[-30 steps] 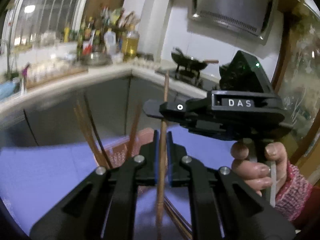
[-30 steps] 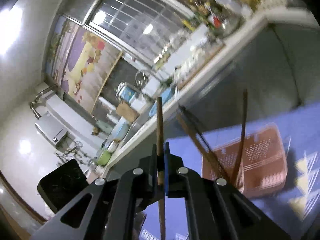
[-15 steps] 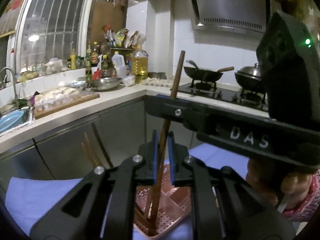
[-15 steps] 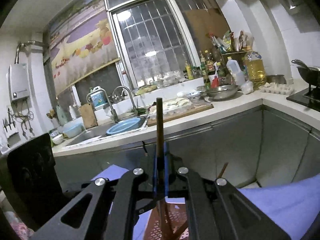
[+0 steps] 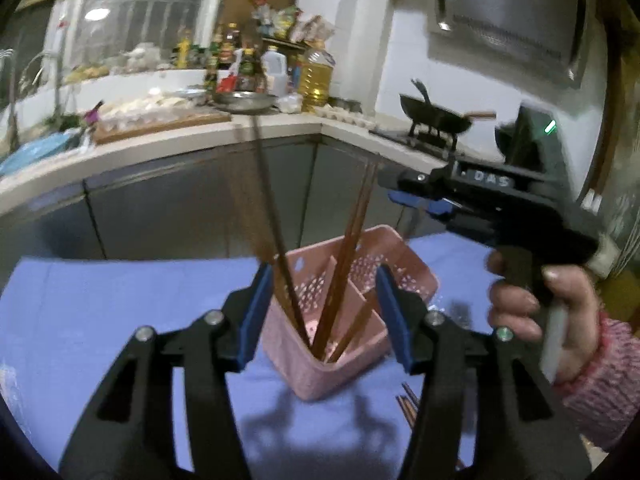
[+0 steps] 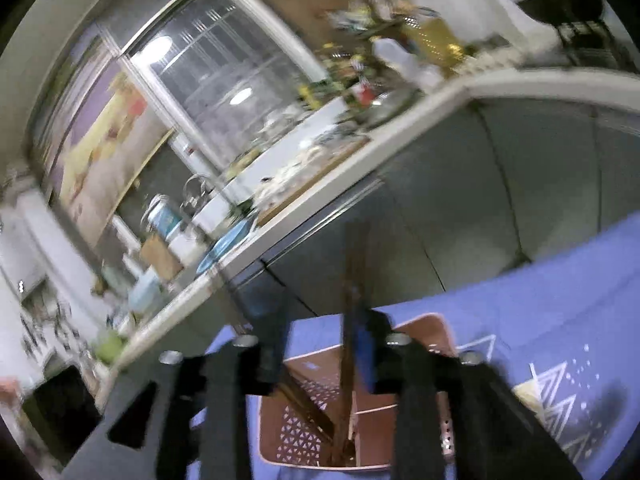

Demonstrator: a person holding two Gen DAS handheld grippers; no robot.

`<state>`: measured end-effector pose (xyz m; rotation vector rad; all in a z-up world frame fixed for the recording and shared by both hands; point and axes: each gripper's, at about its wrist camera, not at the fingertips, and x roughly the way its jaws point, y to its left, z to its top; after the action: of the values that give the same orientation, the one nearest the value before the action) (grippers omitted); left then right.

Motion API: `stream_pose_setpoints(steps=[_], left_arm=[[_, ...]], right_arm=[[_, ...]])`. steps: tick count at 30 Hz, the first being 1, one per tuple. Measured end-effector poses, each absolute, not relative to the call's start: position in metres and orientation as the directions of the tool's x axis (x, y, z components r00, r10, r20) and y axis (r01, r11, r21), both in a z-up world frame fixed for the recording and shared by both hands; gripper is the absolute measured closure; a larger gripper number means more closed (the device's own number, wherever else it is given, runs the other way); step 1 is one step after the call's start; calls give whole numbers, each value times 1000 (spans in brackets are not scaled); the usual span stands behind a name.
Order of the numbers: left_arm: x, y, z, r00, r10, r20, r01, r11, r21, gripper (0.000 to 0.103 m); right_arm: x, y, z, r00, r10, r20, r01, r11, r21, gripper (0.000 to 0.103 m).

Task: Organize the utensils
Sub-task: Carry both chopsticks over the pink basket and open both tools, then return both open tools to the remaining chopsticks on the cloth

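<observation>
White-tiled kitchen wall (image 5: 404, 60), barred window (image 5: 132, 16) far left, pale L-shaped counter (image 5: 168, 142) over grey cabinet doors (image 5: 192, 204), steel range hood (image 5: 508, 20) far right, blue tablecloth (image 5: 100, 312) near, ceiling light reflected in glass.

Pink basket, brown chopsticks, purple-blue cloth.
The basket (image 5: 340, 304) is pale pink with punched triangle holes; chopsticks (image 5: 344, 256) dark reddish brown; tablecloth (image 5: 100, 304) purple-blue with white triangle outlines; black grippers, blue pads on the fingers (image 5: 256, 312).
</observation>
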<state>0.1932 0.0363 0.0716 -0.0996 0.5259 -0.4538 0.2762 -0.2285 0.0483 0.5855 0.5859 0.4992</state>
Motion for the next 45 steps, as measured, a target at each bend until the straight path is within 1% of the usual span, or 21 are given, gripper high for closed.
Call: stream_pose_setpoints(steps=[3, 7, 10, 11, 14, 18, 22, 24, 27, 29, 30, 31, 32, 33, 34, 36, 38, 39, 41, 44, 45], left_arm=[[172, 55, 67, 772, -443, -456, 358, 896, -263, 52], [147, 65, 50, 753, -450, -481, 329, 889, -317, 52], [134, 63, 42, 737, -457, -498, 327, 886, -330, 52], [132, 60, 40, 733, -458, -504, 327, 886, -329, 52], [123, 54, 38, 723, -458, -518, 335, 887, -317, 52], [113, 46, 38, 720, -458, -521, 354, 889, -292, 52], [108, 31, 31, 693, -477, -540, 380, 879, -288, 52], [104, 24, 24, 675, -485, -556, 389, 874, -290, 52], [95, 10, 8, 632, -495, -596, 408, 867, -287, 52], [87, -1, -9, 592, -499, -633, 427, 860, -280, 53], [84, -5, -16, 575, -500, -647, 430, 858, -281, 54], [79, -9, -26, 551, -502, -666, 432, 855, -288, 59], [76, -14, -34, 525, -509, -683, 434, 850, -299, 61], [72, -18, -41, 500, -516, -695, 437, 844, -312, 62], [67, -24, -47, 476, -523, -708, 443, 837, -321, 64], [59, -36, -55, 456, -515, -725, 456, 835, -307, 68], [51, -48, -61, 442, -501, -744, 469, 836, -284, 69], [49, -52, -62, 442, -489, -752, 471, 840, -270, 69], [44, -62, -68, 458, -418, -785, 462, 866, -192, 79], [42, -70, -69, 485, -367, -794, 451, 883, -132, 80], [43, -72, -68, 489, -353, -797, 448, 886, -118, 79]], right_arm=[[293, -236, 39, 705, 595, -387, -206, 693, 691, 59], [315, -215, 38, 625, 657, -422, -218, 666, 714, 59], [324, -174, 57, 537, 716, -447, -335, 666, 666, 59], [327, -164, 63, 527, 709, -468, -351, 683, 641, 59], [326, -157, 85, 601, 620, -505, -337, 769, 543, 59], [304, -185, 117, 702, 542, -461, -323, 820, 473, 59], [261, -220, 135, 756, 511, -408, -310, 830, 465, 59], [231, -238, 134, 768, 500, -400, -308, 836, 453, 59], [186, -251, 114, 742, 510, -435, -318, 839, 442, 59], [152, -248, 77, 685, 512, -518, -315, 850, 423, 59], [132, -244, 48, 642, 497, -584, -305, 864, 400, 60], [119, -240, 28, 611, 482, -628, -299, 875, 381, 63], [105, -233, 5, 574, 463, -675, -296, 886, 356, 69], [88, -226, -21, 532, 447, -719, -300, 894, 333, 72], [77, -223, -35, 509, 440, -740, -299, 896, 327, 73], [56, -217, -59, 471, 434, -768, -288, 898, 331, 75], [43, -210, -67, 475, 410, -779, -297, 908, 297, 75], [38, -206, -69, 481, 390, -785, -308, 914, 265, 75], [30, -198, -72, 513, 325, -795, -320, 931, 174, 77], [25, -190, -74, 571, 203, -796, -318, 948, 14, 77], [24, -192, -74, 581, 188, -792, -314, 950, -5, 77]])
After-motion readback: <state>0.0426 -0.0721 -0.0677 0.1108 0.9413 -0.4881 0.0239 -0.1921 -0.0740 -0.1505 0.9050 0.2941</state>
